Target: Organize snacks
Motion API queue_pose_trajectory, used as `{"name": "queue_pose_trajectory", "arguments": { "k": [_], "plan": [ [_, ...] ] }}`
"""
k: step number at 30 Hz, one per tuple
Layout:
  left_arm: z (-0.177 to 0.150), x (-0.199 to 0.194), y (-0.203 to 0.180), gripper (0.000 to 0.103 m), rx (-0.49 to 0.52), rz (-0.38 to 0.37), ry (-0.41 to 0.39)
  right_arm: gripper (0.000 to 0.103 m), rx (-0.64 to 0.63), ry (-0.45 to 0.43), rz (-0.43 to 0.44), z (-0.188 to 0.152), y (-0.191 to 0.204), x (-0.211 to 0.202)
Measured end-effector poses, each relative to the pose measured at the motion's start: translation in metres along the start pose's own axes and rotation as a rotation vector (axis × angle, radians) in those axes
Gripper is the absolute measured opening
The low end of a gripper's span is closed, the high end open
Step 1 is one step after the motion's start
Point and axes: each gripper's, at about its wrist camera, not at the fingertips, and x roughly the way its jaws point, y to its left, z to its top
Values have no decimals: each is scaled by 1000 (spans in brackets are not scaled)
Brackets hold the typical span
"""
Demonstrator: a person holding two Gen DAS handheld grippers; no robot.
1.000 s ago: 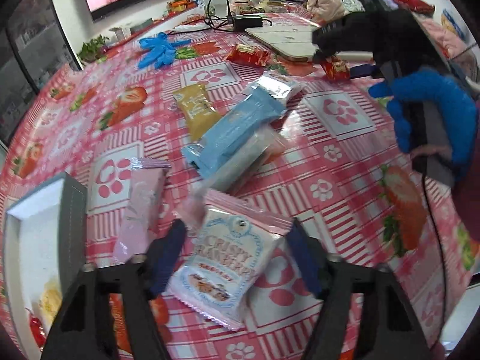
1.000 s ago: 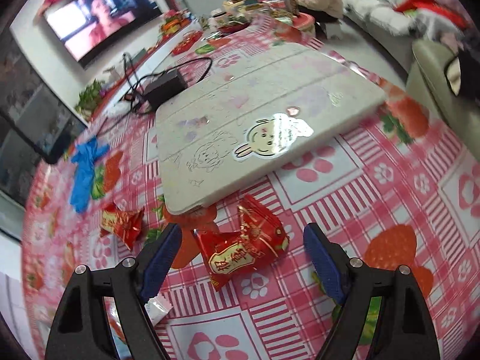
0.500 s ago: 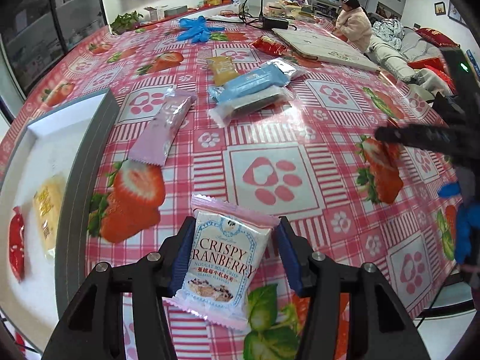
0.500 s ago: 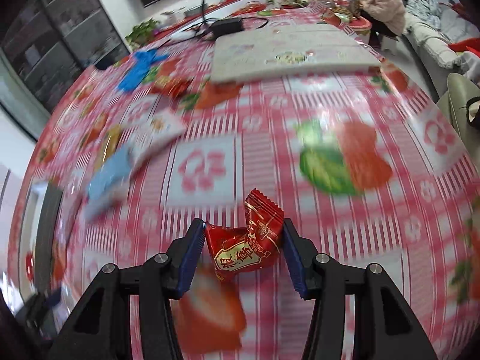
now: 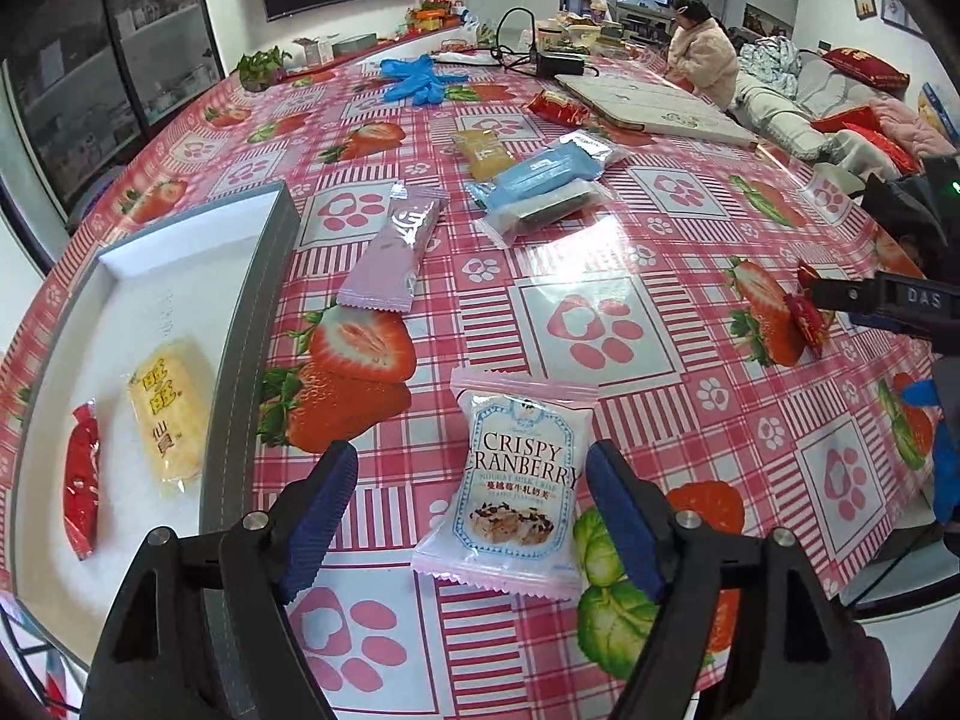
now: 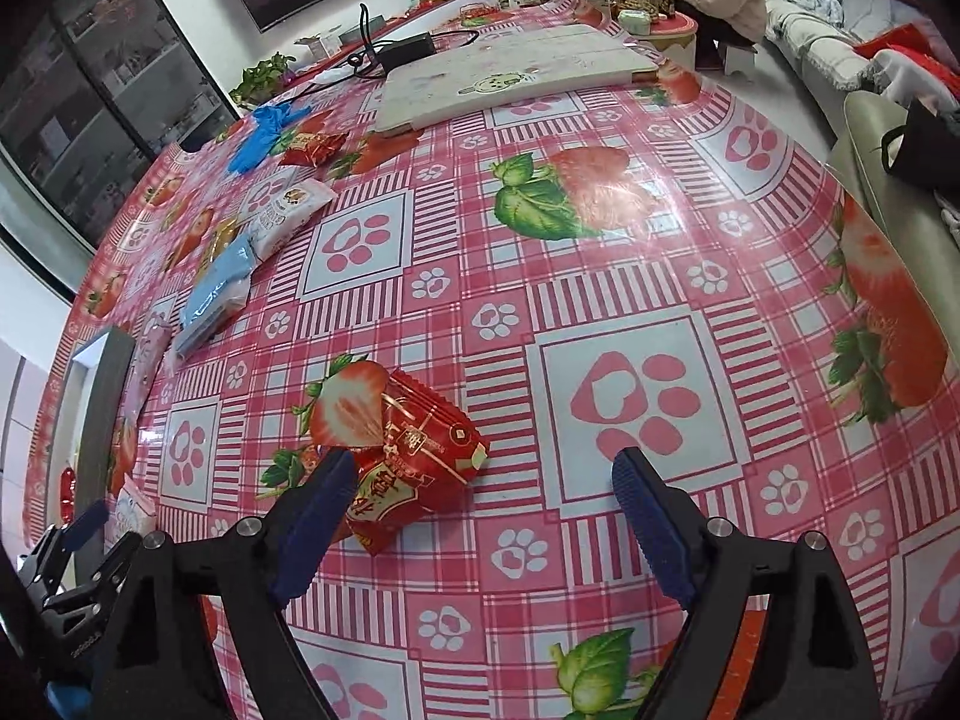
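Observation:
My left gripper (image 5: 474,510) is open. A white and pink Crispy Cranberry packet (image 5: 519,486) lies on the tablecloth between its fingers, nearer the right one. A grey tray with a white floor (image 5: 240,336) lies to the left and holds a yellow snack (image 5: 167,414) and a red snack (image 5: 82,489). My right gripper (image 6: 480,516) is open. A red candy packet (image 6: 414,462) lies on the cloth against its left finger. In the left wrist view the right gripper (image 5: 840,300) shows at the right edge with the red packet (image 5: 807,318) at its tip.
A pink wafer packet (image 5: 393,252), blue and clear packets (image 5: 540,186), a yellow packet (image 5: 480,150), a silver packet (image 5: 585,144) and another red packet (image 5: 555,108) lie further back. Blue gloves (image 5: 417,78) and a white folded case (image 6: 510,69) lie at the far end.
Both grippers have opened. The cranberry packet and the red candy packet, held half a second ago, now lie loose on the cloth near the tray end of the table.

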Motion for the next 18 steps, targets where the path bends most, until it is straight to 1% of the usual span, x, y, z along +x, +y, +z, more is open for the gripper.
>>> {"name": "queue_pose_trajectory", "arguments": {
  "k": [3, 5, 7, 8, 13, 15, 18],
  "plan": [
    [5, 4, -7, 84, 39, -1, 16, 88, -2, -6, 3, 1, 9, 4],
    [7, 12, -12, 84, 65, 18, 31, 88, -4, -7, -1, 1, 16, 6],
    [7, 21, -16, 84, 72, 46, 65, 88, -8, -7, 0, 1, 23, 8],
    [6, 21, -15, 85, 52, 45, 52, 88, -12, -6, 3, 1, 25, 9],
    [0, 24, -7, 87, -30, 27, 56, 88, 6, -11, 2, 0, 25, 9],
    [-1, 24, -8, 87, -61, 37, 50, 88, 7, -11, -16, 1, 26, 10],
    [-2, 22, -14, 86, -63, 70, 32, 88, -31, -16, -41, 1, 36, 14]
  ]
}}
